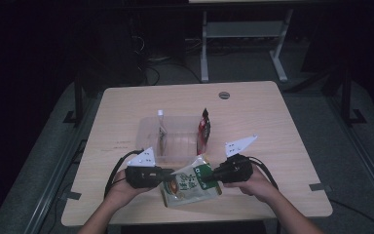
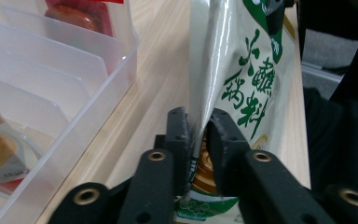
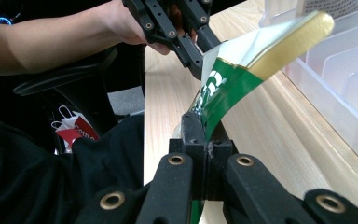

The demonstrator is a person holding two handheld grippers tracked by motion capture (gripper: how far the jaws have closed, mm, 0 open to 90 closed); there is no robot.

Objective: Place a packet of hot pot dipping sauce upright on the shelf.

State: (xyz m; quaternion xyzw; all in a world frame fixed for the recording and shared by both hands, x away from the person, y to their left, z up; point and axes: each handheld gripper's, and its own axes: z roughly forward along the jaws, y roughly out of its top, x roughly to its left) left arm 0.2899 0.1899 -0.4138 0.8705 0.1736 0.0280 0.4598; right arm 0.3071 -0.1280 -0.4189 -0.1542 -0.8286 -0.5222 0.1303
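High view: green-and-white printed foil food pouch (image 1: 191, 185) sits at the near table edge, strung between my two grippers. Right gripper (image 3: 204, 135) is clamped tight on its one edge, hand low, pointing inward. Left gripper (image 2: 200, 135) comes level from the other side; its jaws straddle the opposite edge with a slight gap, not pressing. Just behind stands a clear plastic divided bin (image 1: 146, 129) on the light wooden table (image 1: 272, 117).
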